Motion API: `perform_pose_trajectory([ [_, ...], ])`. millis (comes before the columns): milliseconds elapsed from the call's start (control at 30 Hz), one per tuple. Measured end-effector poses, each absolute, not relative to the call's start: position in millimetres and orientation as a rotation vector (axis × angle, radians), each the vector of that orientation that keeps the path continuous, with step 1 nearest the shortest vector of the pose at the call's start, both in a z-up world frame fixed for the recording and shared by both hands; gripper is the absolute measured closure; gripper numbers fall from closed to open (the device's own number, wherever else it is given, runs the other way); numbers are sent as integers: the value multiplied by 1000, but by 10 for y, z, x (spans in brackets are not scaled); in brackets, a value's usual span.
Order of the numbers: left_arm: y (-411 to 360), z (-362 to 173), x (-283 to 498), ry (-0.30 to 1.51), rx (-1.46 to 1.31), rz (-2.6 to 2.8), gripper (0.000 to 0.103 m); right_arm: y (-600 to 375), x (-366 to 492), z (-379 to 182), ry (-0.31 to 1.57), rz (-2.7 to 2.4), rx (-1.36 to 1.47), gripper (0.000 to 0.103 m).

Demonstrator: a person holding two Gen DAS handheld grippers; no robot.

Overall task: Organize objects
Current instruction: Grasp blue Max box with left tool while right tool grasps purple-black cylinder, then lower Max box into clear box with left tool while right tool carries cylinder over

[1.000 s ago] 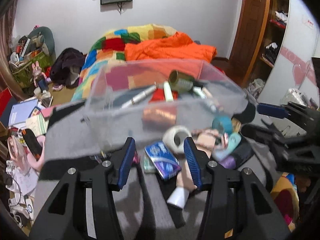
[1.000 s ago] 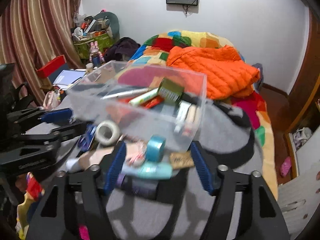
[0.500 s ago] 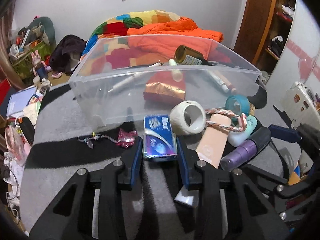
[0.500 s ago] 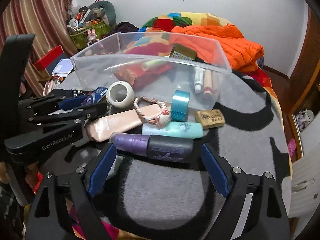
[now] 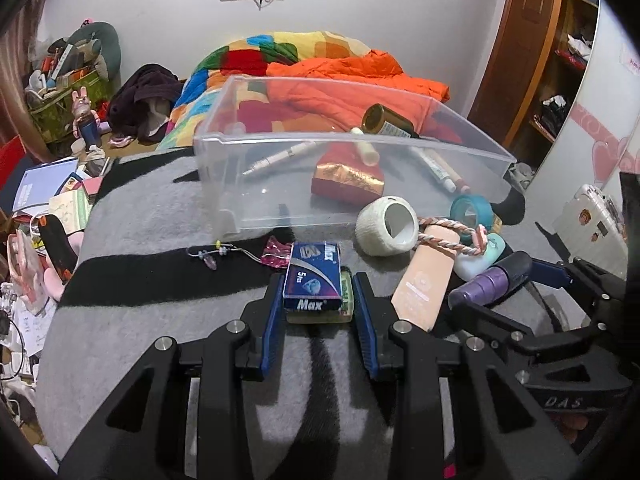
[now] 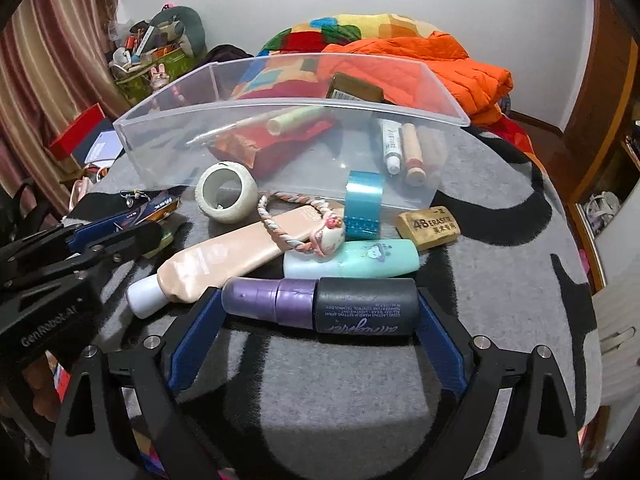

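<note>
one clear bin (image 5: 224,184), two tape rolls (image 6: 226,192), one eraser (image 6: 428,226).

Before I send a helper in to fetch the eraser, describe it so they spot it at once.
Find the clear plastic bin on the grey blanket. Just outside its front wall, at the right end of the loose items, lies the eraser, beside the upright blue tape roll. It alone is a tan block printed "4B ERASER".

**Colours across the grey blanket**

Grey with broad black bands on the blanket (image 6: 340,380). Purple body, black cap on the spray bottle (image 6: 320,308). Mint green on the small tube (image 6: 352,265), peach with a white cap on the long tube (image 6: 224,258). Shiny teal on the tape roll (image 6: 363,206). Dark blue, white lettering on the Max box (image 5: 313,276). Clear plastic on the bin (image 5: 304,204). Tan on the eraser (image 6: 429,226).
</note>
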State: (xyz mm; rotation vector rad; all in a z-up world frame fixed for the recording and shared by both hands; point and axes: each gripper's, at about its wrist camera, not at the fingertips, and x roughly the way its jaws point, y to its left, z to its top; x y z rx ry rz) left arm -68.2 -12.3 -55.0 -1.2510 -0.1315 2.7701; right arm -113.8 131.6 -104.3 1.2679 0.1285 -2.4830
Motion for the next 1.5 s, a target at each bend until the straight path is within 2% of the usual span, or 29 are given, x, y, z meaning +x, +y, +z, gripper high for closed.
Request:
perform_pose_trajectory([
  [233, -149, -352, -599, -142, -1177, 2803, 70, 1428, -1066, -952, 127, -2496, 1240, 13],
  [433, -140, -244, -606, -81, -1153, 2827, 70, 1557, -1024, -673, 90, -2538, 1147, 13],
  [833, -238, 75, -636, -131, -1048, 2868, 70, 1648, -1307, -153, 47, -2605, 973, 13],
  [1267, -190, 253, -1138, -90, -1004, 2885, 70, 1392, -2002, -315, -33, -2488, 1105, 13],
  [1500, -211, 164, -1469, -94, -1057, 2878, 70, 1210, -2159, -409, 24, -2467, 1145, 13],
])
